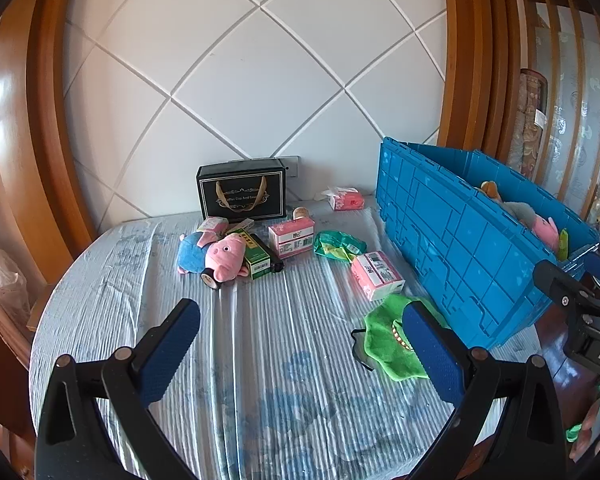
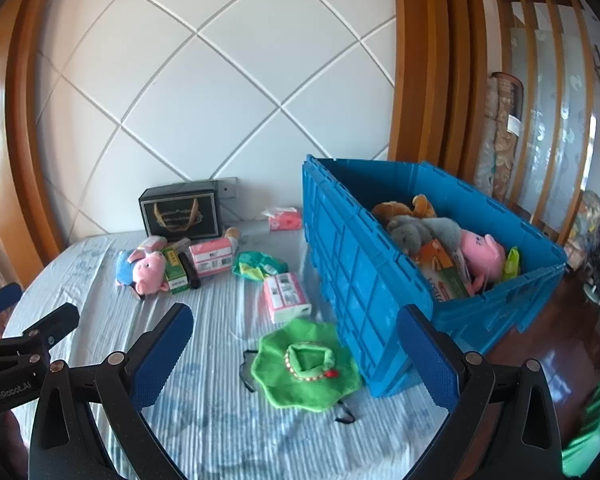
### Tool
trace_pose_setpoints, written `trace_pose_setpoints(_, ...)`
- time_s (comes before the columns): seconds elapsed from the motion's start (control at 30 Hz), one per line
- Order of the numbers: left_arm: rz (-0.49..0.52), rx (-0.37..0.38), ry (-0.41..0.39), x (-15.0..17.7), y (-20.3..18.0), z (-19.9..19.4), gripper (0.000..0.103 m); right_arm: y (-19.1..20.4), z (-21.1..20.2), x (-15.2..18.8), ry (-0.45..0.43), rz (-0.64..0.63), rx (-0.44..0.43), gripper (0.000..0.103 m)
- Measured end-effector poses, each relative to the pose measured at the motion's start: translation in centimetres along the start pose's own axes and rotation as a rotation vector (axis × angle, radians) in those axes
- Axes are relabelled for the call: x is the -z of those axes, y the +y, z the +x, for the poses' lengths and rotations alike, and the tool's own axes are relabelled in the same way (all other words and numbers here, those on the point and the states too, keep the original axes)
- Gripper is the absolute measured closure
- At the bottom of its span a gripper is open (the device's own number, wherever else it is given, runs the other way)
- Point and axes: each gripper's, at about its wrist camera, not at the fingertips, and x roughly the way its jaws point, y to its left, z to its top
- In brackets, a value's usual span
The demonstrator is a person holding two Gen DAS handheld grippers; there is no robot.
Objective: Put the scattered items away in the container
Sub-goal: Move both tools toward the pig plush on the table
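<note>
From my seat I see both grippers hanging over a bed covered in a pale blue ribbed sheet (image 1: 268, 340), backed by a white padded headboard with diagonal seams (image 1: 240, 80) in an orange-brown wooden frame (image 1: 48, 120). At the far right of the frame a wooden lattice screen (image 2: 540, 100) stands, with dark glossy wood floor (image 2: 560, 344) below it.

My left gripper (image 1: 300, 348) is spread wide with nothing between its blue pads; my right gripper (image 2: 296, 352) is spread wide too, and also empty.

The open blue plastic crate (image 2: 352, 276) sits on the right side of the bed, already holding plush toys and packets. Just beside its near corner, in the lower middle of the right wrist view, lies a frilly green fabric pouch (image 2: 306, 364). Further up, a pink and white tissue pack (image 2: 286, 296) lies near a crumpled green wrapper (image 2: 258, 264). At centre left a pink pig plush in blue (image 1: 216, 256) lies touching a green carton (image 1: 256, 256), with another pink tissue pack (image 1: 292, 236) beside it. A black gift bag with gold handles (image 1: 242, 192) stands upright against the headboard, and a small pink tissue packet (image 1: 346, 200) lies to its right.
</note>
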Motion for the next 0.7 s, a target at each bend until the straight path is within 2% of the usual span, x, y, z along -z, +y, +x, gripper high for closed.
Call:
trace_pose_setpoints(0.4,-0.023,0.021,0.035,1.4,0.9,1.2,0.0,1.4,0.1,0.8,0.037,-0.01,0.015,0.0)
trace_pose_setpoints(0.53,-0.053,-0.011,0.064,1.9,2.0,2.8,0.0,1.4,1.6,0.6,0.052,-0.013,-0.004,0.0)
trace_pose_setpoints(0.7,-0.109,-0.072,0.113,2.4,3.9,5.6,0.0,2.1,5.7,0.6,0.106,-0.03,-0.072,0.0)
